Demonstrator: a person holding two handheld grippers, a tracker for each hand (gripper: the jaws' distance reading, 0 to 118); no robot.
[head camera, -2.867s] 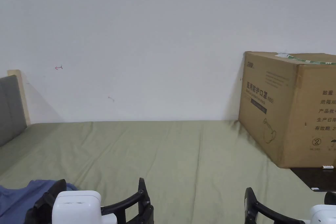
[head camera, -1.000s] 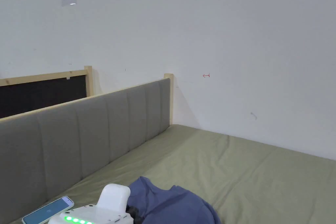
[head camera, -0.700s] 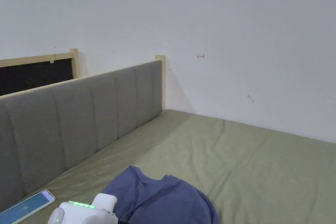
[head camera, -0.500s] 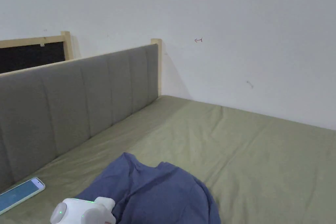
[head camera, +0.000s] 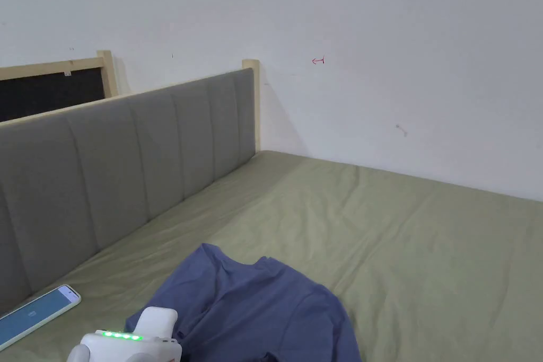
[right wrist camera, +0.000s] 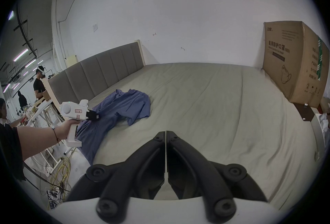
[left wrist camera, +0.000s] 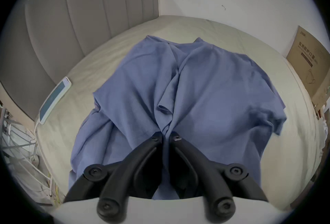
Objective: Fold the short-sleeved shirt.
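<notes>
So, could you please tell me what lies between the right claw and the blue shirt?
Nothing but bare green bed sheet: in the right gripper view, the closed right claw hovers apart from the blue shirt.

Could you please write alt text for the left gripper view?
The left gripper pinches a bunched fold of the rumpled blue shirt lying on a bed's green sheet. A phone lies left of it by the grey headboard.

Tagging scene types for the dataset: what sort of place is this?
Probably a mock bedroom inside a workshop or lab, not a home. A bed with an olive-green sheet and grey padded headboard holds the crumpled blue shirt, but behind it stand workbenches, other people and ceiling strip lights.
</notes>
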